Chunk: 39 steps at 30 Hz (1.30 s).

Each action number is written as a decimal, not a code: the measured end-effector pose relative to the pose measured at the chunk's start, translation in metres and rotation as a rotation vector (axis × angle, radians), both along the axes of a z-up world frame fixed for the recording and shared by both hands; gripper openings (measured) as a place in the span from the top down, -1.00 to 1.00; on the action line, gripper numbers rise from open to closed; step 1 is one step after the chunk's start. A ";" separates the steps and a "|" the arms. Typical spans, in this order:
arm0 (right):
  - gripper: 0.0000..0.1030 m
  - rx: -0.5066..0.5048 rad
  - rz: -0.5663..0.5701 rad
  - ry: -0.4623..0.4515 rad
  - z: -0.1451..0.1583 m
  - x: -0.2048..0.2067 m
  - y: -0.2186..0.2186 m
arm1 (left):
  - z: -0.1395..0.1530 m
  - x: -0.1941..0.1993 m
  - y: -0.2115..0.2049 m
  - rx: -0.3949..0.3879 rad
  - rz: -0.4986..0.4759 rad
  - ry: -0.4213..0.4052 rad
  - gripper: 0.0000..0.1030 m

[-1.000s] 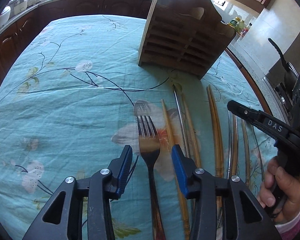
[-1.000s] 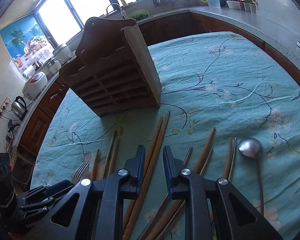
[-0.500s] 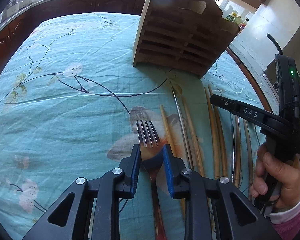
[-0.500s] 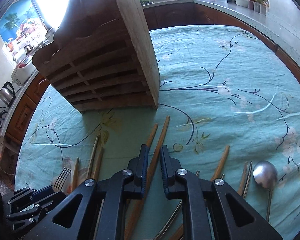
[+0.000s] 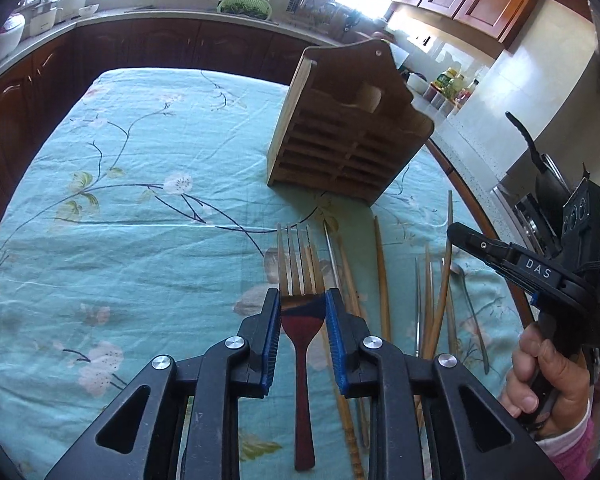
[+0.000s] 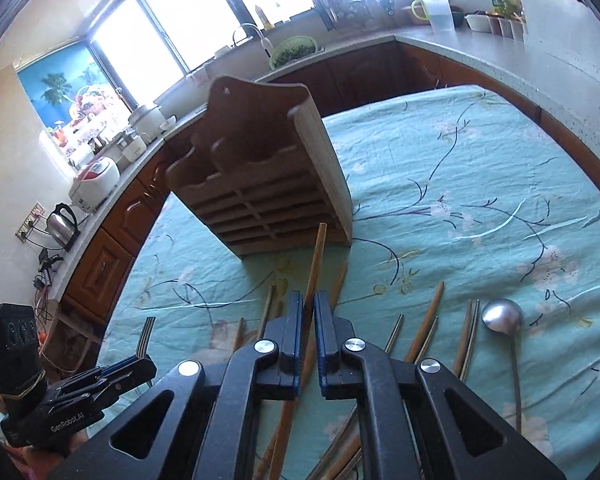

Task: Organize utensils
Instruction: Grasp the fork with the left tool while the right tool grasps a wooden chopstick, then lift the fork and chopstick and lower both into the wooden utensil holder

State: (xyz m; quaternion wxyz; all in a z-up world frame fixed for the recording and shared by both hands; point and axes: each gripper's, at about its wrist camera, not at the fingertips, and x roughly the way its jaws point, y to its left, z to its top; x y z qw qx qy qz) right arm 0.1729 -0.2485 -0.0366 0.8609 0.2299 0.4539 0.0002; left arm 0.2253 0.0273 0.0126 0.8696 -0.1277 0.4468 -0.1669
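My left gripper (image 5: 302, 300) is shut on a fork (image 5: 298, 264) with a dark red handle, held above the cloth with its tines pointing away. My right gripper (image 6: 308, 304) is shut on a wooden chopstick (image 6: 315, 260), lifted and pointing at the wooden slotted utensil rack (image 6: 268, 184). The rack also shows in the left wrist view (image 5: 348, 140), ahead and to the right. Several chopsticks (image 5: 382, 280) and a metal spoon (image 6: 502, 316) lie in a row on the cloth. The right gripper shows at the right of the left wrist view (image 5: 452, 232), holding its chopstick (image 5: 446, 272).
The table carries a teal floral cloth (image 5: 140, 220). Dark wooden cabinets and a kitchen counter (image 6: 480, 44) surround it. A kettle (image 6: 62, 220) and rice cooker (image 6: 96, 180) stand on the counter at left.
My left gripper closed on the fork and lifted it off the cloth. My right gripper closed on one chopstick and raised it, pulling back from the rack.
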 end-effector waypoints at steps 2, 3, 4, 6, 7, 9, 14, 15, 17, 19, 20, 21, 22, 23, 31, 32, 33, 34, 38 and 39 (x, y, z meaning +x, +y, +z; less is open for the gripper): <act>0.90 0.000 0.003 -0.031 0.015 -0.006 0.005 | 0.011 -0.010 0.004 -0.009 0.002 -0.027 0.60; 0.90 0.001 0.004 -0.048 0.023 -0.011 0.005 | 0.016 -0.016 0.006 -0.013 0.003 -0.039 0.60; 0.90 -0.002 0.003 -0.062 0.030 -0.013 0.007 | 0.021 -0.022 0.010 -0.018 0.006 -0.053 0.61; 0.90 -0.005 0.005 -0.093 0.044 -0.019 0.008 | 0.030 -0.034 0.014 -0.027 0.011 -0.082 0.62; 0.91 -0.007 0.004 -0.107 0.051 -0.024 0.008 | 0.035 -0.038 0.016 -0.032 0.014 -0.096 0.62; 0.91 -0.007 0.002 -0.135 0.063 -0.027 0.007 | 0.043 -0.048 0.019 -0.040 0.019 -0.123 0.67; 0.91 -0.016 -0.004 -0.202 0.090 -0.032 0.004 | 0.065 -0.064 0.026 -0.051 0.013 -0.172 0.97; 0.91 -0.015 -0.004 -0.213 0.095 -0.032 0.004 | 0.066 -0.064 0.026 -0.051 0.009 -0.178 0.97; 0.91 -0.017 -0.002 -0.233 0.104 -0.031 0.005 | 0.069 -0.060 0.026 -0.056 0.010 -0.185 0.97; 0.91 -0.025 -0.002 -0.251 0.111 -0.029 0.005 | 0.074 -0.059 0.027 -0.060 0.007 -0.199 0.97; 0.91 -0.028 -0.001 -0.259 0.115 -0.029 0.004 | 0.078 -0.058 0.027 -0.064 0.005 -0.208 0.97; 0.91 -0.034 -0.003 -0.267 0.118 -0.027 0.003 | 0.082 -0.056 0.027 -0.068 0.004 -0.215 0.97; 0.91 -0.037 -0.005 -0.274 0.121 -0.025 0.002 | 0.085 -0.054 0.028 -0.070 0.005 -0.223 0.97; 0.91 -0.037 -0.006 -0.281 0.123 -0.024 0.001 | 0.089 -0.052 0.028 -0.071 0.006 -0.235 0.97; 0.91 -0.054 -0.029 -0.339 0.141 -0.004 -0.012 | 0.117 -0.028 0.029 -0.088 0.015 -0.319 0.97; 0.91 -0.056 -0.032 -0.347 0.144 0.000 -0.014 | 0.119 -0.023 0.029 -0.090 0.014 -0.330 0.97; 0.91 -0.058 -0.037 -0.356 0.146 0.003 -0.016 | 0.121 -0.017 0.028 -0.089 0.013 -0.337 0.97; 0.91 -0.058 -0.045 -0.365 0.148 0.006 -0.018 | 0.122 -0.011 0.028 -0.087 0.014 -0.344 0.97; 0.91 -0.052 -0.084 -0.404 0.155 0.020 -0.031 | 0.126 0.014 0.024 -0.084 0.020 -0.370 0.97; 0.91 -0.049 -0.091 -0.413 0.157 0.024 -0.033 | 0.124 0.023 0.023 -0.092 0.018 -0.368 0.97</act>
